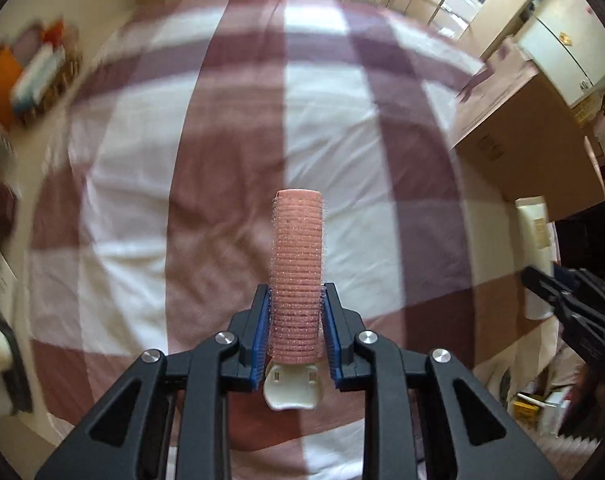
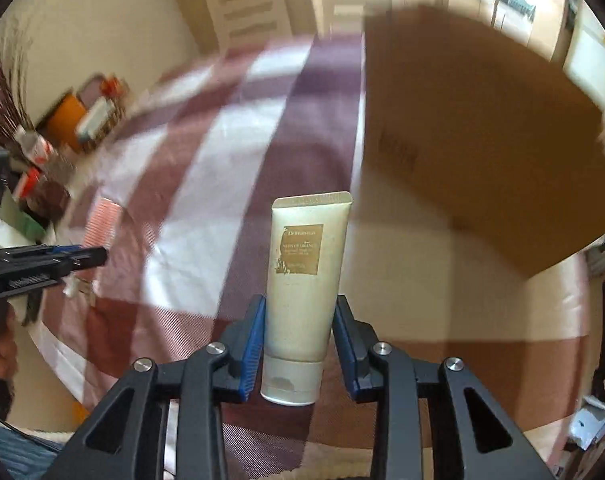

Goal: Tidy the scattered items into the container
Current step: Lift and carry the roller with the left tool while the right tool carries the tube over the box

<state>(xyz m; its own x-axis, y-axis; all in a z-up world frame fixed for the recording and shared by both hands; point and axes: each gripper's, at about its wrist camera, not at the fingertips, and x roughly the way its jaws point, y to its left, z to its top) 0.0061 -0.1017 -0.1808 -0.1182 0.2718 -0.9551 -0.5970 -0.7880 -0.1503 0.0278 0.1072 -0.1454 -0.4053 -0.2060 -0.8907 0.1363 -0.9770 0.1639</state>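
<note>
On the far left, beside the checked bedspread (image 1: 230, 152), a wicker basket (image 1: 42, 80) of bright packets shows only as a blur; whether it or the box is the intended container cannot be told.

The left hand-held gripper (image 1: 296, 312) is pinching a pink hair roller (image 1: 298, 264), held above the bedspread with its blue pads (image 1: 264, 332) pressed on the lower half of the bristly cylinder. A cream plastic clip (image 1: 290, 388) juts out at the near end. The roller looks very light and hollow, likely springy instead of stiff, so a hard squeeze could crush it. Its hooked surface should bite into the pads and resist slipping. The mid-body hold suits it; the clip is a poorer place to grip.

The right hand-held gripper (image 2: 298, 328) is closed on a cream tube (image 2: 306, 276), lifted clear of the bedspread, cap end near and crimped end far. Its pads (image 2: 252, 344) sit on the lower body just above the cap (image 2: 292, 384). The tube is probably heavier than the roller, soft-walled and smooth, so it may slide or bulge under pressure. Gripping near the stiffer shoulder by the cap is the safer spot.

At the right stands a brown cardboard box (image 2: 478, 128), resting on the bed, close to the tube.
</note>
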